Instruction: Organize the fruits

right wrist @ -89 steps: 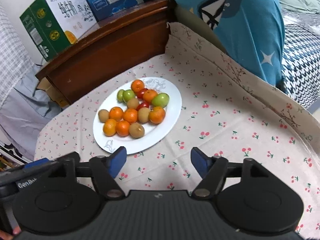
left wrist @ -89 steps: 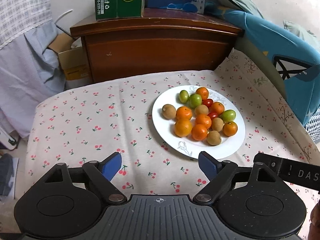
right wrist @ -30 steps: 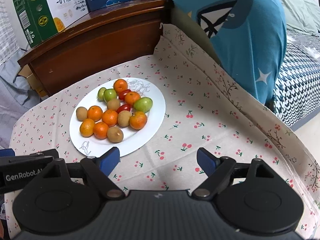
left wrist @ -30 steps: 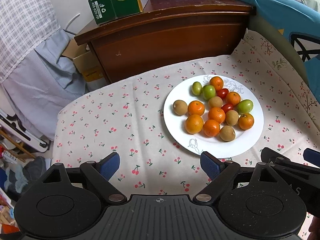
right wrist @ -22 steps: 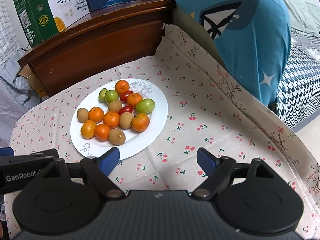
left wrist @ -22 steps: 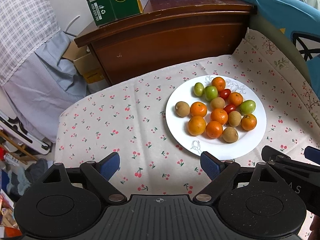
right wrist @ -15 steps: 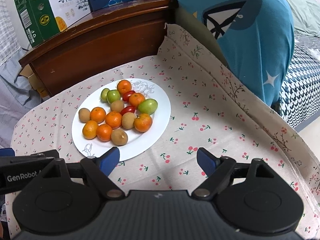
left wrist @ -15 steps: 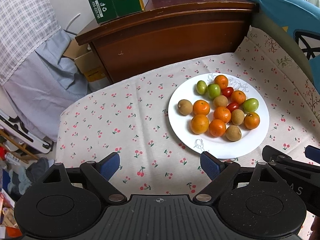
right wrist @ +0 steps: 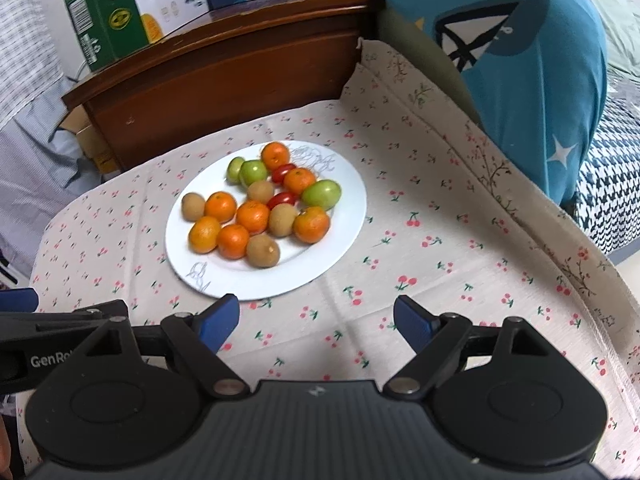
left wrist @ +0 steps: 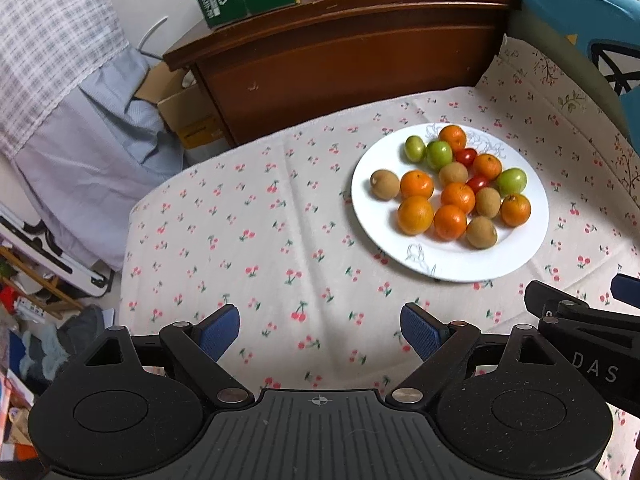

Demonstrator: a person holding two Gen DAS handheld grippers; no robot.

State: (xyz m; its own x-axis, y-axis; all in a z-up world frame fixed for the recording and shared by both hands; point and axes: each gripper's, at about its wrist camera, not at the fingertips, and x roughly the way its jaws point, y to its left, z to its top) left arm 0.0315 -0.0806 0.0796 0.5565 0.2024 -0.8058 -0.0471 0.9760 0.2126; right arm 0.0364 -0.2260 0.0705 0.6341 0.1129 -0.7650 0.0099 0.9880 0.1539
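Left wrist view gives us our left claw (left wrist: 320,330) spread wide with nothing between its blue pads, hanging over the cherry-print cloth (left wrist: 248,240) that covers the desk. Ahead and to the right sits the white plate (left wrist: 532,240), and on it all the fruit lies in one loose cluster: oranges (left wrist: 415,215), brown kiwis (left wrist: 384,184), green plums (left wrist: 439,155) and two red cherry tomatoes (left wrist: 466,155). The cluster's long axis runs from the lone kiwi at its left end toward the orange at its right end, roughly across our view. The tomatoes are the only clearly elongated pieces, and each lies on its side.

From the right wrist view, our right claw (right wrist: 316,322) is equally wide apart and holds nothing; its left pad (right wrist: 219,320) sits just beside the plate's (right wrist: 344,240) near rim, though we cannot tell whether it touches. Here the fruit spread stretches from near left to far right. Part of the other claw shows at the left edge. Beyond the desk stand a wooden cabinet (right wrist: 224,76) carrying a green carton (right wrist: 104,12), and a blue cushion (right wrist: 532,52) leans at right.
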